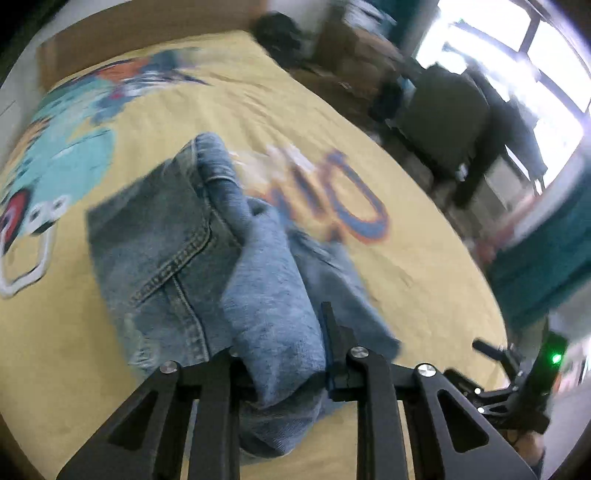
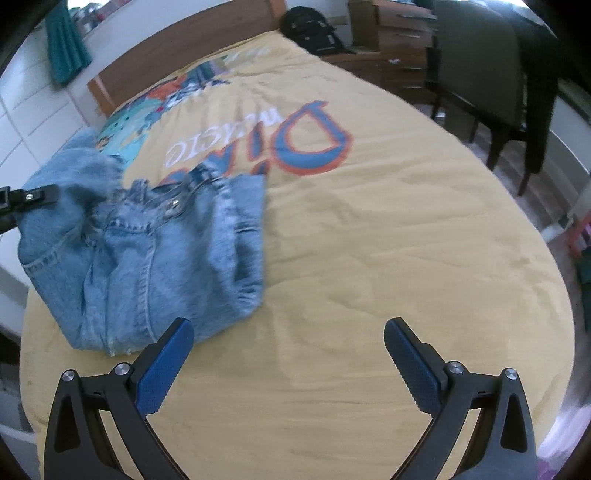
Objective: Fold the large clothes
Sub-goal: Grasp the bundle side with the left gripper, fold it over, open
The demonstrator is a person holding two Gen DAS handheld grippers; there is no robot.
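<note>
A pair of light blue jeans lies bunched on the yellow printed bed cover. My left gripper is shut on a thick fold of the denim, which rises from the bed into its jaws. In the right wrist view the jeans lie at the left, and the left gripper holds their raised far-left edge. My right gripper hangs open over bare cover, just right of the jeans' near hem, with nothing between its blue pads. It also shows at the lower right of the left wrist view as the right gripper.
A wooden headboard closes the bed's far end. A black backpack and wooden drawers stand beyond the far corner. A chair with a dark jacket stands to the right by a bright window. Teal cloth hangs at the back left.
</note>
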